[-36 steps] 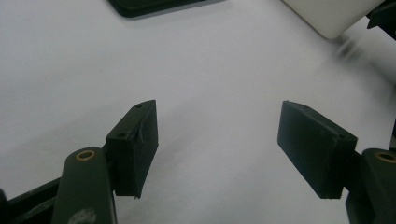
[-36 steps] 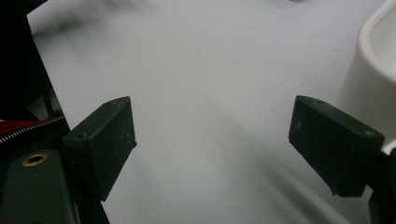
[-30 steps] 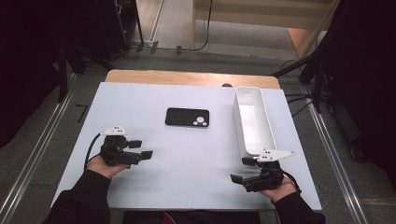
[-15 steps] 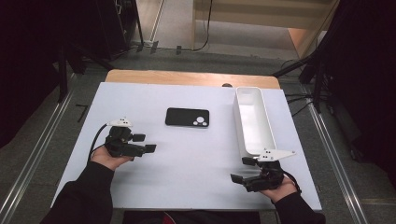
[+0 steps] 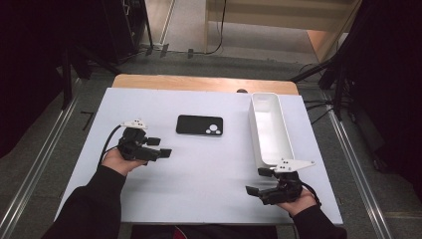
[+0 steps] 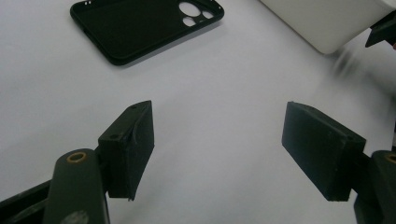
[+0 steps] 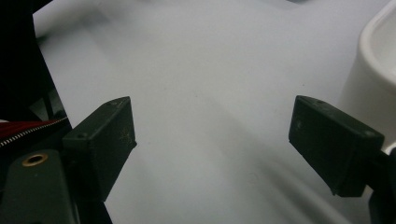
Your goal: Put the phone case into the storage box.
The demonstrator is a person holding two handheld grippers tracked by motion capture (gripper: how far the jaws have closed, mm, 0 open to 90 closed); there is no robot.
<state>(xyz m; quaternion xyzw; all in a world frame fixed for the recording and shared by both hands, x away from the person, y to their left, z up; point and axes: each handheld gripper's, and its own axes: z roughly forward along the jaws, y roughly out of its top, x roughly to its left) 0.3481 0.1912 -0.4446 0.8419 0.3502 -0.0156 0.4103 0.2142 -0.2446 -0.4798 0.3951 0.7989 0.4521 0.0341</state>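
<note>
A black phone case point(image 5: 199, 125) lies flat near the middle of the white table point(image 5: 199, 174), camera cut-outs toward the right. In the left gripper view the phone case point(image 6: 144, 25) sits ahead at upper left. My left gripper point(image 5: 160, 147) hovers left of the case, jaws open and pointing right, with nothing between them point(image 6: 217, 149). A long white tray point(image 5: 268, 127) stands at the right. My right gripper point(image 5: 259, 181) rests near the front right corner, just below the tray's near end, open and empty point(image 7: 212, 144).
A wooden strip point(image 5: 204, 83) runs along the table's far edge. Metal rails point(image 5: 45, 154) flank the table on both sides. The white tray's near end point(image 6: 327, 23) shows at the upper right of the left gripper view, its rounded wall point(image 7: 373, 79) at the right of the right gripper view.
My left gripper has moved away from me and to the right, toward the phone case, and risen slightly. The right gripper has kept still.
</note>
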